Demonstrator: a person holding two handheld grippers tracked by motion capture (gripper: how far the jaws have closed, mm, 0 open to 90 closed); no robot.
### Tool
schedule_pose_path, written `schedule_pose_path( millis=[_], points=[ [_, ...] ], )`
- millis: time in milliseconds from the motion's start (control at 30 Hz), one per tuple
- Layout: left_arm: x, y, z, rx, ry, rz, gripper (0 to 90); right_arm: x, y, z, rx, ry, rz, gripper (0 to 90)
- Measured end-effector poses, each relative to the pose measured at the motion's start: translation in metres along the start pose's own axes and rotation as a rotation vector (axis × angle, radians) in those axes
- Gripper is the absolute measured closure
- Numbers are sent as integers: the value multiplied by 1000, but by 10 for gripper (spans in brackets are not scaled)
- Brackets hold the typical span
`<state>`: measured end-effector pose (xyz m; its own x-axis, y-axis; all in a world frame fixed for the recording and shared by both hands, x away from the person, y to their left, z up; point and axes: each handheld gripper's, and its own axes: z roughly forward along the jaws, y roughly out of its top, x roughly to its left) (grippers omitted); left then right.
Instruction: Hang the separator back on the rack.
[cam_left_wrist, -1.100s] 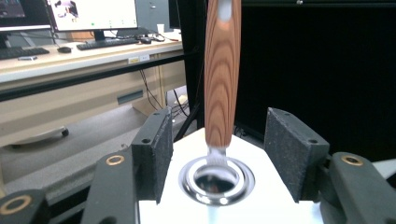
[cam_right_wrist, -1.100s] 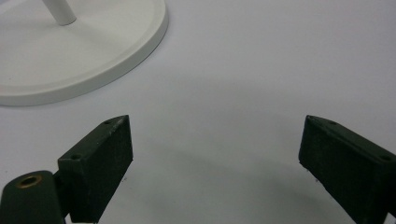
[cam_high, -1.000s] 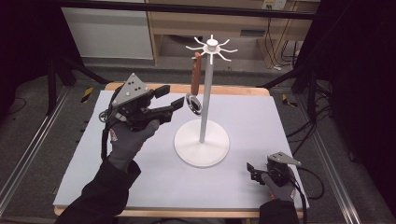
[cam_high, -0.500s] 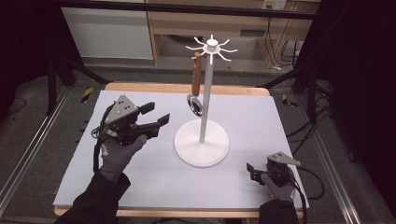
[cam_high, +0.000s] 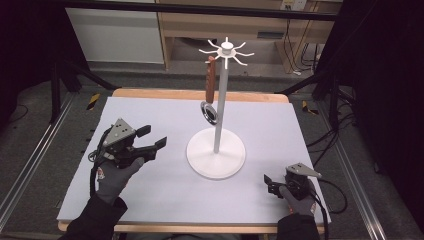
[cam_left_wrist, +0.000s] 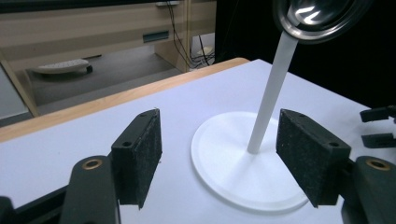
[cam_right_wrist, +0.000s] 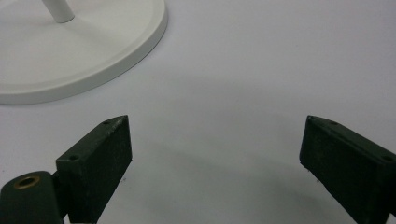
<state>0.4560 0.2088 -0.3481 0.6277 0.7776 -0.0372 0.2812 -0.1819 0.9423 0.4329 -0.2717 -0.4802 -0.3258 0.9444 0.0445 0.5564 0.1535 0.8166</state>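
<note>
A white stand (cam_high: 216, 156) with hooks at its top rises from the middle of the mat. A utensil with a brown handle (cam_high: 211, 82) and a round metal head (cam_high: 209, 112) hangs from one hook. My left gripper (cam_high: 155, 136) hovers low over the mat, left of the stand's base, open. Its jaws have just been opening, with nothing between them. In the left gripper view the pads (cam_left_wrist: 140, 154) frame the base (cam_left_wrist: 233, 163), and the metal head (cam_left_wrist: 317, 16) hangs above. My right gripper (cam_high: 268, 184) rests open at the front right, near the base (cam_right_wrist: 70, 51).
The white mat (cam_high: 165, 200) covers a wooden table whose far edge (cam_high: 165, 93) shows. Black frame legs (cam_high: 55, 95) stand at both sides and a wooden cabinet (cam_high: 250, 25) behind. Cables trail from both grippers.
My left gripper has drawn back to the left from beside the hanging utensil and sunk toward the mat, its jaws wider apart. The right gripper has stayed put.
</note>
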Motion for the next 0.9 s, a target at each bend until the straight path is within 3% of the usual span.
schedule_pose_path(
  millis=[300, 367, 433, 900],
  points=[
    [16, -39, -1, 69, 32, -22, 285, 0, 0, 0, 1, -4, -2, 92],
    [21, -52, 1, 86, 40, -44, 281, 0, 0, 0, 4, -7, -3, 90],
    [24, -58, 3, 115, 49, -38, 280, 0, -1, 0, 6, -8, -4, 88],
    [44, -94, -9, 161, 115, -62, 238, -1, -4, -1, 10, -33, -10, 61]
  ],
)
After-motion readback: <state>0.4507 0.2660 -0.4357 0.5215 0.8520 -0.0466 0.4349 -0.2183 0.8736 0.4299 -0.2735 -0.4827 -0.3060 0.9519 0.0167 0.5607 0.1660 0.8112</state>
